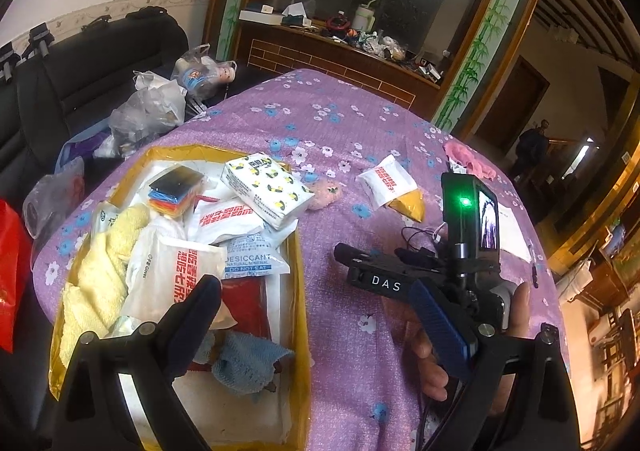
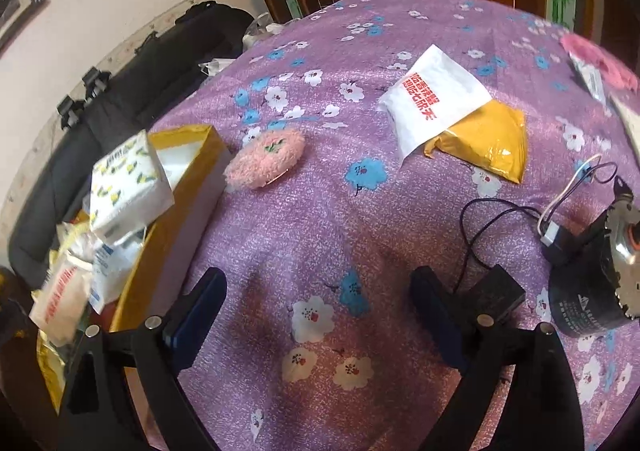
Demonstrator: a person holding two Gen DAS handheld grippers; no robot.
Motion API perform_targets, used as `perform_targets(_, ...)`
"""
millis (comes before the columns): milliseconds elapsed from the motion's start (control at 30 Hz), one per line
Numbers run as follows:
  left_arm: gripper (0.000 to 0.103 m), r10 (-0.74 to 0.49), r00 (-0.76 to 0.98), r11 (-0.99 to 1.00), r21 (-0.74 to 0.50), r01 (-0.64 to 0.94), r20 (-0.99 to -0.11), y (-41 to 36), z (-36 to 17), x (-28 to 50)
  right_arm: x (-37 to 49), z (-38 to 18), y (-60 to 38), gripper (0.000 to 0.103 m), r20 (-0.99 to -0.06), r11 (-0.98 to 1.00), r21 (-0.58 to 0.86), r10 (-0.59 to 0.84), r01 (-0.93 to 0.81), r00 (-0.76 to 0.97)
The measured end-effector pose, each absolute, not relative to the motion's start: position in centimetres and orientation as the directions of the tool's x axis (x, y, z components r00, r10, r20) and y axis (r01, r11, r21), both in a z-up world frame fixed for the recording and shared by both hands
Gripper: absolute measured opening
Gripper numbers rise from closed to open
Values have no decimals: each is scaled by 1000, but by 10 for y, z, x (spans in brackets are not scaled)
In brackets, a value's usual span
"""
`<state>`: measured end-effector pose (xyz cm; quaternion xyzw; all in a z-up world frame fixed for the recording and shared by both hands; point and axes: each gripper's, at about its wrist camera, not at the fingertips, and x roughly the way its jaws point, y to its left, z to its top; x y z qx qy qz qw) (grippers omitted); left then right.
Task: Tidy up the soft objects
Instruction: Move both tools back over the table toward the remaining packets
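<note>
A yellow box on the purple flowered cloth holds soft things: a yellow towel, white packets with red print, a desiccant bag, a blue cloth and a lemon-print tissue pack. The box and tissue pack also show at the left of the right wrist view. A pink fluffy pad, a white packet and a yellow pouch lie on the cloth. My left gripper is open, its left finger over the box. My right gripper is open and empty above the cloth.
A black cylindrical device with cables and a small black block sit at the right. Pink fabric lies at the far right edge. A black sofa with plastic bags stands left; a wooden cabinet behind.
</note>
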<state>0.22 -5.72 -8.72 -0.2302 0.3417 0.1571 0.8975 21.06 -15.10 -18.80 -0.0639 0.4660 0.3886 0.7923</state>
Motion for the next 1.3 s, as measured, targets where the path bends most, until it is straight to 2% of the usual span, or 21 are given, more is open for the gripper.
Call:
perform_targets(100,98,122,713,847,-302,-437,-690,-58,-88,4,211,-178,-159,94,-733,639,359,644,-680,218)
perform_targets(233,97,116,713,847,-305,-434,-691,-59,-89,6,210,-162,-168,94,-685,630,372,682,-682,256)
perform_targets(700,97,114,687,867,-265,-422,-718,-67,-91,34,223,-129,-196,93,-601,582,428,755,-692,263)
perform_targets(867,98,78,667,864,-284,-417,-741,-67,-96,51,236,-119,-214,91,-568,575,462,777,-675,273)
perform_targets(1067,97,48,643,865,-290,-409,-764,-71,-103,76,252,-116,-231,83,-557,606,487,771,-629,311)
perform_targets(1300,97,16,626,882,-284,-376,-780,-82,-112,105,261,-116,-240,78,-551,612,505,771,-608,318)
